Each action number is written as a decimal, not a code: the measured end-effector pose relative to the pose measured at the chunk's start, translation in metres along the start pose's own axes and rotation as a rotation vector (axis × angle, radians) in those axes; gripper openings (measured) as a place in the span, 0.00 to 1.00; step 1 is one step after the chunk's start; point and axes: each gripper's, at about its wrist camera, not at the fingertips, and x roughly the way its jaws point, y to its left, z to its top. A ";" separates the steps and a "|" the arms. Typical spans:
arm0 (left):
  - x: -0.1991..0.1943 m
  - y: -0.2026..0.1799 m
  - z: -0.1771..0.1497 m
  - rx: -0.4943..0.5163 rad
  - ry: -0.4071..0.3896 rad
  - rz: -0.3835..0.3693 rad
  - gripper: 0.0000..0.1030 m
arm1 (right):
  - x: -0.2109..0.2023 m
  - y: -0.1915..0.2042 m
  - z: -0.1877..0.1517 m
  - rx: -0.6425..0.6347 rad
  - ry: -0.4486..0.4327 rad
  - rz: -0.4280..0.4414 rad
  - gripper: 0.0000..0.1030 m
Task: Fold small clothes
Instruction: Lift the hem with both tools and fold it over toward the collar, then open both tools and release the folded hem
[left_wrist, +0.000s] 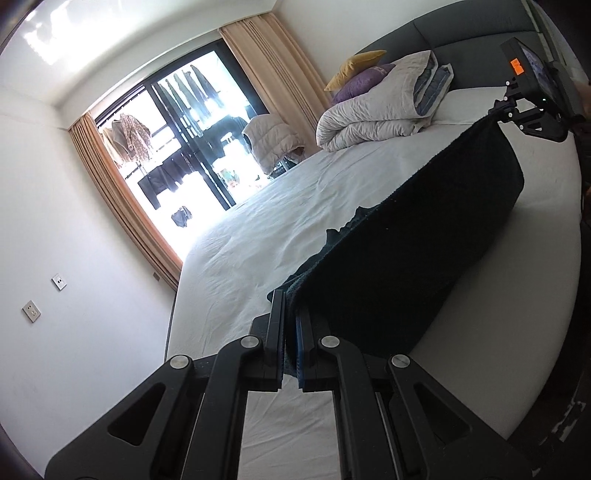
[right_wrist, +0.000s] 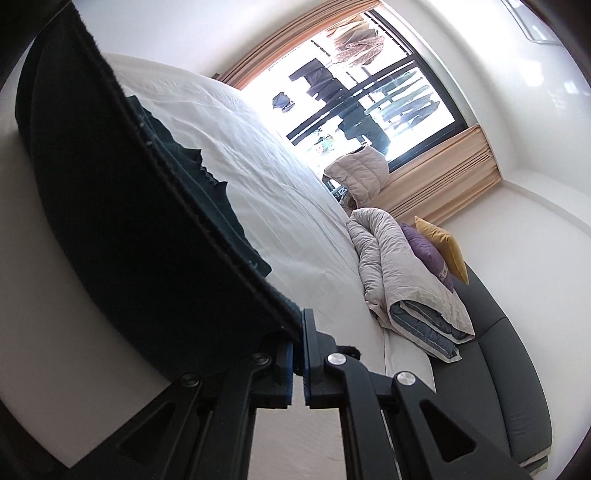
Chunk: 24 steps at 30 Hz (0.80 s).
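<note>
A dark blue-black garment (left_wrist: 413, 236) hangs stretched between my two grippers above the white bed (left_wrist: 288, 206). My left gripper (left_wrist: 290, 306) is shut on one end of its top edge. My right gripper (left_wrist: 506, 114) shows at the far upper right of the left wrist view, shut on the other end. In the right wrist view the garment (right_wrist: 122, 206) fills the left side and my right gripper (right_wrist: 299, 325) is shut on its edge. The cloth's lower part droops towards the sheet.
A folded grey quilt (left_wrist: 373, 107) with purple and yellow pillows (left_wrist: 354, 83) lies by the dark headboard (left_wrist: 454, 37). A chair with a padded jacket (left_wrist: 273, 142) stands by the window (left_wrist: 184, 144). The bed's near edge (left_wrist: 546, 332) runs on the right.
</note>
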 end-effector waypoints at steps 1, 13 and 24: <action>0.010 0.006 0.003 -0.008 0.012 -0.008 0.04 | 0.008 -0.002 0.006 -0.002 0.001 0.005 0.03; 0.152 0.081 0.021 -0.136 0.225 -0.129 0.03 | 0.125 -0.003 0.060 0.050 0.092 0.152 0.03; 0.296 0.093 -0.008 -0.169 0.406 -0.186 0.03 | 0.239 0.029 0.081 0.060 0.234 0.281 0.04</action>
